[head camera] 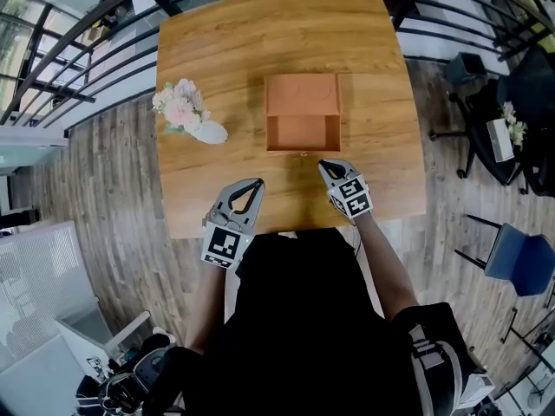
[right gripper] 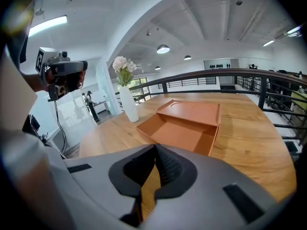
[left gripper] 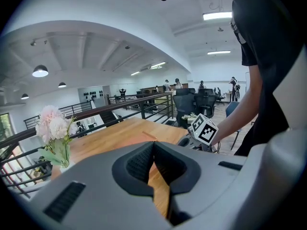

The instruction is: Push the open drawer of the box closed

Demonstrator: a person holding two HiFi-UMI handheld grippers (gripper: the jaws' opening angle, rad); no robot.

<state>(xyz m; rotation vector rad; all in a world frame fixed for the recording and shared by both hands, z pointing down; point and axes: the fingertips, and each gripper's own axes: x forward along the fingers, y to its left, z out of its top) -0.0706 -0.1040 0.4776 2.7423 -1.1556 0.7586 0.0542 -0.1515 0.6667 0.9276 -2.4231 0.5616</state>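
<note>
Black shirt, wooden table, box, floor, railing

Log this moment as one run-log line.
drawer: open | right gripper: shut, empty, near drawer front, not touching | left gripper: shut, empty, over table | push: not started

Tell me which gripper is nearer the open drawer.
Right. The right gripper sits just in front of the drawer; the left gripper is farther back, off to its left.

Wood floor — black railing.
</note>
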